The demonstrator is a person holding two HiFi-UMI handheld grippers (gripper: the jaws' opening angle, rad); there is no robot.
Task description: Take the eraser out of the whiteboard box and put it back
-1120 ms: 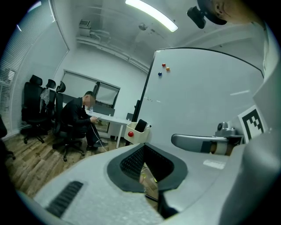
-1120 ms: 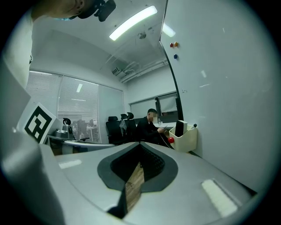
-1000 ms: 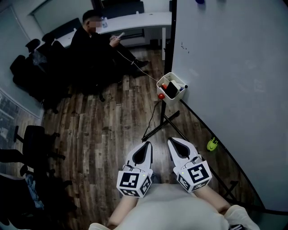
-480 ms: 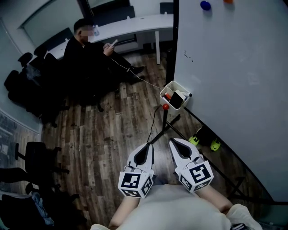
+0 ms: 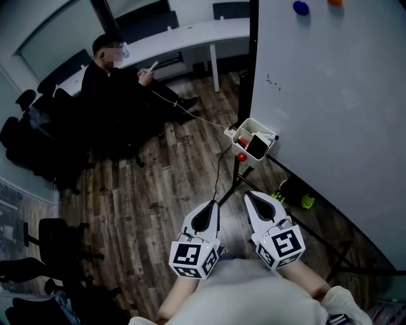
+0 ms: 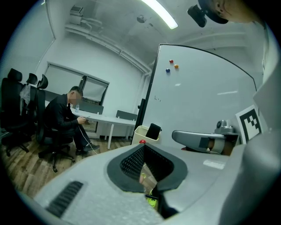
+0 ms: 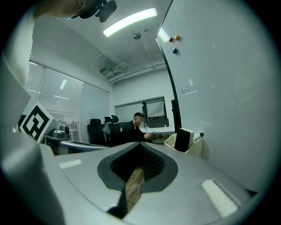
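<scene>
The cream whiteboard box [image 5: 245, 127] hangs at the lower edge of the whiteboard [image 5: 330, 108]. A black eraser [image 5: 259, 146] stands upright in it, next to a marker. Both grippers are held side by side well short of the box, pointing toward it. My left gripper [image 5: 211, 206] has its jaws together and holds nothing. My right gripper [image 5: 252, 197] is likewise shut and holds nothing. The left gripper view has the box [image 6: 141, 132] and eraser [image 6: 153, 131] beyond my left gripper [image 6: 143, 146]. In the right gripper view the box [image 7: 196, 146] and eraser [image 7: 183, 139] sit to the right of my right gripper [image 7: 139, 144].
A person [image 5: 104, 82] sits at a white desk [image 5: 184, 35] at the far left, with black office chairs [image 5: 25, 139] along the left wall. The whiteboard's black stand legs [image 5: 244, 181] and a cable cross the wooden floor. Green shoes [image 5: 307, 202] lie under the board. Magnets [image 5: 301, 7] stick near its top.
Both grippers have moved forward toward the whiteboard, still shut. The box and eraser now appear closer and the green shoes have come into fuller view.
</scene>
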